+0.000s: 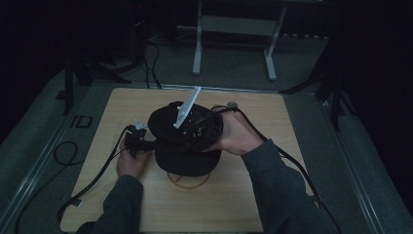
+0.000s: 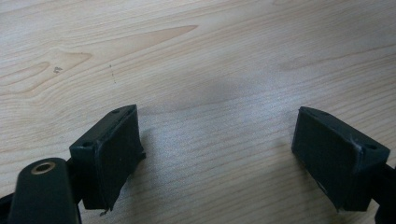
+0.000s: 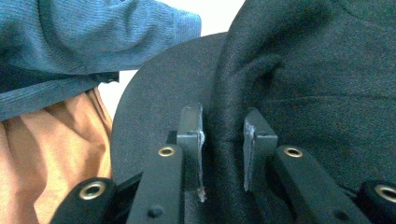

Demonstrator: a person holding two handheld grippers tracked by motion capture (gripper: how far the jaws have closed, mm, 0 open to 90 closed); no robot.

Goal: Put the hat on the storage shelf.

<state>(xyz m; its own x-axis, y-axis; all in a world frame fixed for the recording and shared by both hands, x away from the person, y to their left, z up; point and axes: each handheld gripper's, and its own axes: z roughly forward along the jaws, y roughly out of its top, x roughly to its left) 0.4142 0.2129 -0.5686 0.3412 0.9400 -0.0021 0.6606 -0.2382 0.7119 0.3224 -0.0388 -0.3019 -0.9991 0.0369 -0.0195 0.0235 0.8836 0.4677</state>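
Black cap (image 3: pixel 289 70): fabric fold pinched between right gripper (image 3: pixel 224 154) pads; left gripper (image 2: pixel 219 154) spread wide over bare wooden table (image 2: pixel 196 60).

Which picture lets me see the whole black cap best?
The high view: the black cap shows whole there, crown and brim, on the wooden table. The right gripper view shows a close fold of its fabric between the right gripper jaws. The left gripper view looks at bare wood between the left gripper's open jaws.
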